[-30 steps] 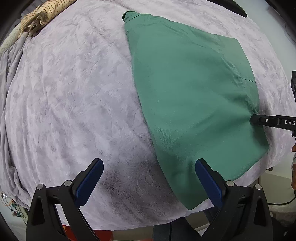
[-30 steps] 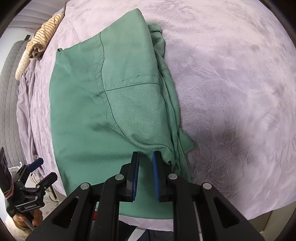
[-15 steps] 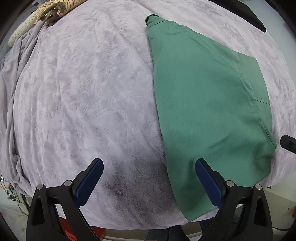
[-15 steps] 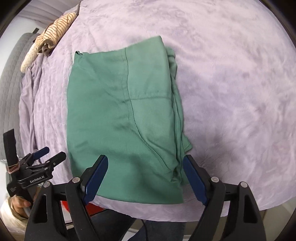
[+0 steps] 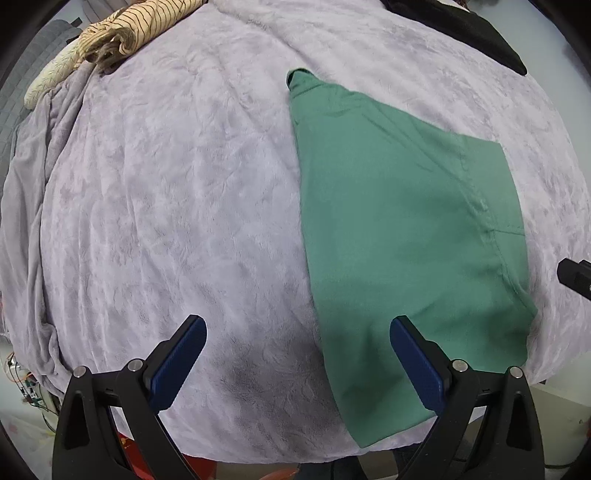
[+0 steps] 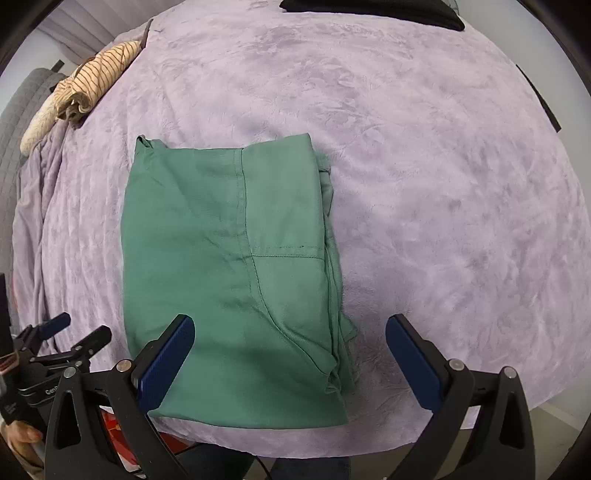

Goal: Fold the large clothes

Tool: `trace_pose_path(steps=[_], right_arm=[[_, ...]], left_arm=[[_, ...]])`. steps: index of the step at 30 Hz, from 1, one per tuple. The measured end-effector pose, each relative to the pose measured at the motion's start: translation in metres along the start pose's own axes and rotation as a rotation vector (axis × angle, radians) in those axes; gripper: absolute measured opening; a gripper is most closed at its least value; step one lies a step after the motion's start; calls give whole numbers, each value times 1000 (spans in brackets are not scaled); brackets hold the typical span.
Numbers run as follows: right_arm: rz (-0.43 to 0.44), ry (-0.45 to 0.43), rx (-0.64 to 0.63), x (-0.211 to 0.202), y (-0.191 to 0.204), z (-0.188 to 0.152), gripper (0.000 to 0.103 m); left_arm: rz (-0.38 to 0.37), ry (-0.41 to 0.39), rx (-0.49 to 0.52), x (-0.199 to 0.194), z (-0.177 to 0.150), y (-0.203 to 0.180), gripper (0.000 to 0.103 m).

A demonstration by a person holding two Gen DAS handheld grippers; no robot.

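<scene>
A green garment [image 5: 399, 229] lies folded flat in a rough rectangle on the lilac blanket [image 5: 166, 206]; it also shows in the right wrist view [image 6: 229, 280], with layered edges bunched along its right side. My left gripper [image 5: 297, 362] is open and empty above the blanket, near the garment's near left edge. My right gripper [image 6: 290, 358] is open and empty, held above the garment's near edge. The left gripper also shows at the left of the right wrist view [image 6: 70, 336], and part of the right gripper shows at the right edge of the left wrist view [image 5: 576, 278].
A striped beige cloth [image 5: 122, 29] is bundled at the far left of the bed, seen too in the right wrist view [image 6: 92, 85]. A black item [image 6: 373, 9] lies at the far edge. The bed's near edge [image 6: 406, 439] drops off just below the grippers.
My right gripper let go of the garment's near edge, opened wide and pulled back and up. My left gripper stayed open and shifted left, away from the garment.
</scene>
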State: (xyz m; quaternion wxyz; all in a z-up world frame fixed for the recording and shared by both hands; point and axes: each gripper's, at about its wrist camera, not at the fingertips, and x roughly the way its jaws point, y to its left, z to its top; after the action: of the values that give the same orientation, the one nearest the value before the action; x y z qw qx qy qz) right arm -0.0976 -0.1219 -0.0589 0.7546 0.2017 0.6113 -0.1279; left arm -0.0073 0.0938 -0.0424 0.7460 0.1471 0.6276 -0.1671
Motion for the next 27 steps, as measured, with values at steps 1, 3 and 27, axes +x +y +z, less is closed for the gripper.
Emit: trace_pose_path(steps=[1,3,27], right_arm=[[-20,-6,-14,-3,3,1,103],[-50,-23,-45,-9,9,2,103],[-118,0,-81,-15,22,6,103]], left_arm=[[0,-7,-5,-4,3,-1,100],[15,-17,-13,-9,7,-2,100],[52,-23,-51,-19,5,-15,100]])
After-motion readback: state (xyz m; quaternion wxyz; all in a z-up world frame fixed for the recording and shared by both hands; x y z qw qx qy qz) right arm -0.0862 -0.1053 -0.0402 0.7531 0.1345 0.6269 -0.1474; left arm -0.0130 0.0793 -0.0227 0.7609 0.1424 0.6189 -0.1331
